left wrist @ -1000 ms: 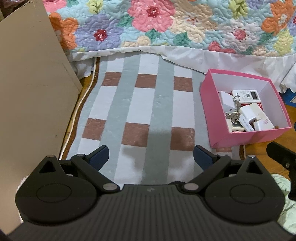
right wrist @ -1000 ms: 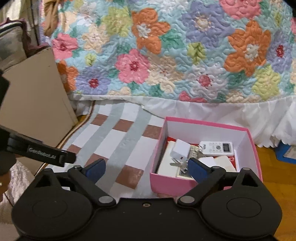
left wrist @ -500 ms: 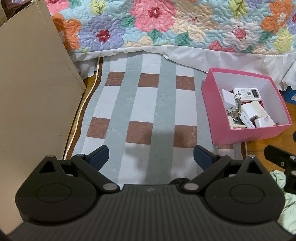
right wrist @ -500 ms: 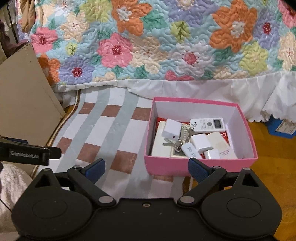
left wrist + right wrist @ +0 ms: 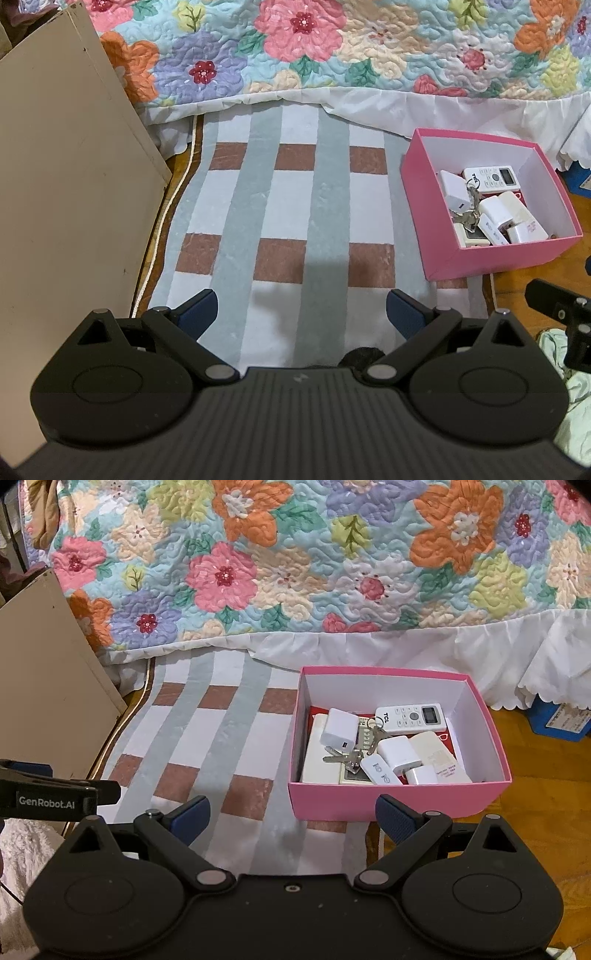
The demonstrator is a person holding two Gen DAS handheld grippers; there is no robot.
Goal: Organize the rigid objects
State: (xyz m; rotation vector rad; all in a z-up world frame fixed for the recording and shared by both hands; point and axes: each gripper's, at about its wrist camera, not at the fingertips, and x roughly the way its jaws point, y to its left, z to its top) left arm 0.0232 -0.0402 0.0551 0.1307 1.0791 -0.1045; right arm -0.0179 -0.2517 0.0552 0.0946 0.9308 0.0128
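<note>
Both grippers had pulled back from the pink box (image 5: pixel 369 805), which looked farther away than a second before. The left gripper (image 5: pixel 301 314) and right gripper (image 5: pixel 291 814) hung over the striped rug (image 5: pixel 280 206), jaws spread wide and empty. Beyond, the box held a remote (image 5: pixel 410 716), keys (image 5: pixel 351 755) and white chargers (image 5: pixel 340 731), below the flowered quilt (image 5: pixel 295 561).

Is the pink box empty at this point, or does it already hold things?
It already holds things. The pink box has no lid on, and a white remote, keys and several white chargers lie inside.
</note>
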